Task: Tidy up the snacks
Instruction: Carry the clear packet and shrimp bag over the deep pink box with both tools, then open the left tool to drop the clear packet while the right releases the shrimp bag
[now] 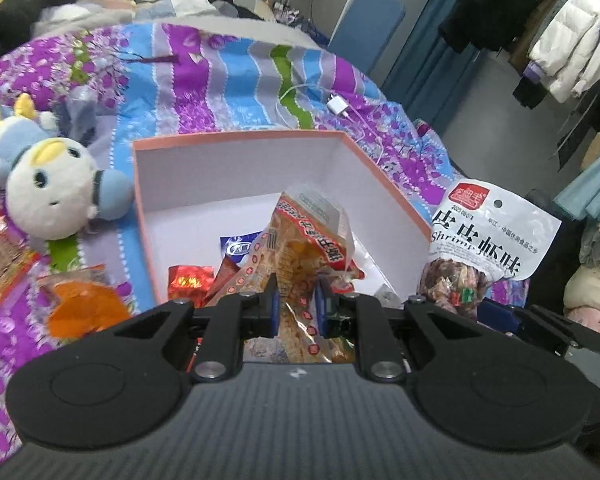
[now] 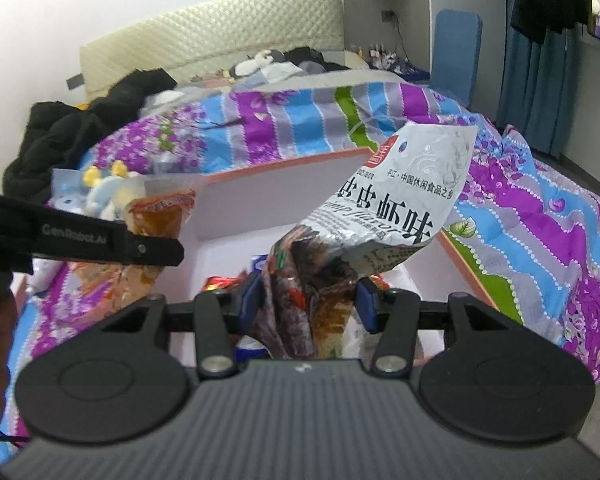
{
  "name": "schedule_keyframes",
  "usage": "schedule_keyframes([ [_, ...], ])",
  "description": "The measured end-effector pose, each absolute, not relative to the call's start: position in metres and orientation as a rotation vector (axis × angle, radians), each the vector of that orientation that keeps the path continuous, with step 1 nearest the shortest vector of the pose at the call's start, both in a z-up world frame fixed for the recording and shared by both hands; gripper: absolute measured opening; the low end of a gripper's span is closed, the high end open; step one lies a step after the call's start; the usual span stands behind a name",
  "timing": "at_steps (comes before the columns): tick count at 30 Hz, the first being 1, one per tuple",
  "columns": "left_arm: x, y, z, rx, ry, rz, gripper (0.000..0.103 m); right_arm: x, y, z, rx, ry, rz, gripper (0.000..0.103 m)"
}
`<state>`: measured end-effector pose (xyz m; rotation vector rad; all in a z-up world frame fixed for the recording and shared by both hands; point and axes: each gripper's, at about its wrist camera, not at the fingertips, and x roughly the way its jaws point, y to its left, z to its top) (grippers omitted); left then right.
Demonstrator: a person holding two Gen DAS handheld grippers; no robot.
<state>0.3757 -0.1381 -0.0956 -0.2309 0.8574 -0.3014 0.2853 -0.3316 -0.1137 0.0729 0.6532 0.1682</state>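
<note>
Left tool (image 1: 296,306) grasping an orange printed snack packet (image 1: 300,248); right tool (image 2: 308,306) grasping a white shrimp-flavour bag (image 2: 384,208), apparently above the pink-rimmed white box (image 1: 380,184).

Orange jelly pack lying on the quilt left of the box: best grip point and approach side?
Judging from the left wrist view, grip the flat sealed edge of the orange jelly pack nearest the box, coming from above with the fingers straddling that edge. The pack lies flat on the quilt with a bulging, likely slippery middle; its thin rim looks easier to pinch. Both grippers hold bags now, so one must release first.
</note>
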Motion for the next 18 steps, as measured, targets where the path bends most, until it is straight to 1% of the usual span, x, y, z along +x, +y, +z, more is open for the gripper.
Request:
schedule_keyframes([
  [5, 0.415, -0.148, -0.115, -0.215, 0.889, -0.315, 0.020, 0.317, -0.341, -0.136, 0.088, 0.692, 0.149, 0.053],
  [9, 0.428, -0.150, -0.122, -0.199, 0.899, -0.331, 0.022, 0.328, -0.344, -0.146, 0.101, 0.715, 0.140, 0.055],
  [10, 0.430, -0.150, -0.122, -0.196, 0.902, -0.332, 0.026, 0.328, -0.345, -0.147, 0.109, 0.720, 0.135, 0.056],
  [11, 0.431, -0.150, -0.122, -0.195, 0.904, -0.339, 0.036, 0.328, -0.345, -0.147, 0.115, 0.726, 0.132, 0.057],
  [12, 0.429, -0.148, -0.119, -0.198, 0.897, -0.343, 0.048, 0.328, -0.345, -0.147, 0.118, 0.731, 0.131, 0.062],
  [13, 0.424, -0.147, -0.116, -0.202, 0.882, -0.337, 0.052, 0.326, -0.345, -0.146, 0.117, 0.734, 0.125, 0.065],
  [14, 0.420, -0.145, -0.112, -0.201, 0.864, -0.334, 0.055, 0.325, -0.343, -0.145, 0.116, 0.731, 0.120, 0.070],
  [18, 0.396, -0.135, -0.093, -0.196, 0.819, -0.329, 0.055, 0.309, -0.340, -0.134, 0.114, 0.706, 0.112, 0.071],
])
